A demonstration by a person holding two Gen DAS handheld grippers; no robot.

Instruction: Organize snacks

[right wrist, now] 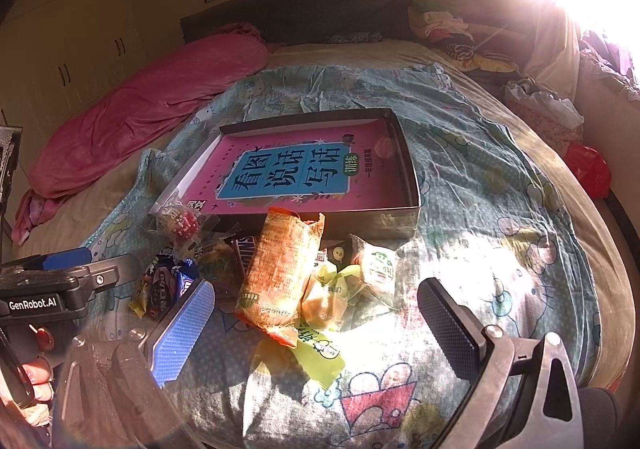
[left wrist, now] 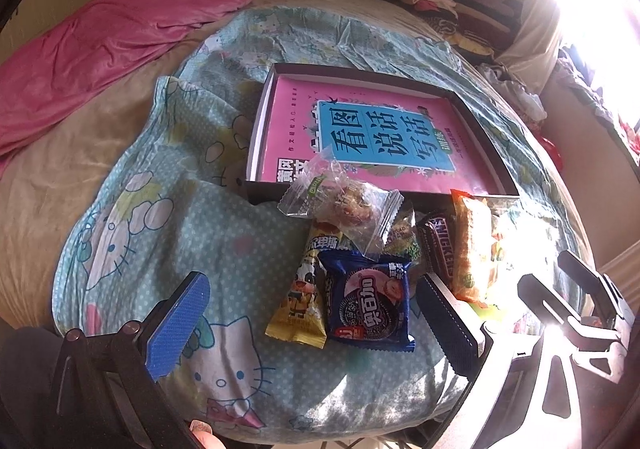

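With both tongs held wide and empty, the light, crinkly orange packet (right wrist: 280, 269) just before the box (right wrist: 412, 185) is best pinched mid-body.

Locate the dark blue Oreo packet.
In the left wrist view, the dark blue Oreo packet lies on the bedspread between the yellow snack pouch and brown Snickers bar.

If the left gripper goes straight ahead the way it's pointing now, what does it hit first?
Probably the blue Oreo packet, lying between the open left gripper fingers, just ahead on the bedspread; depth is hard to judge.
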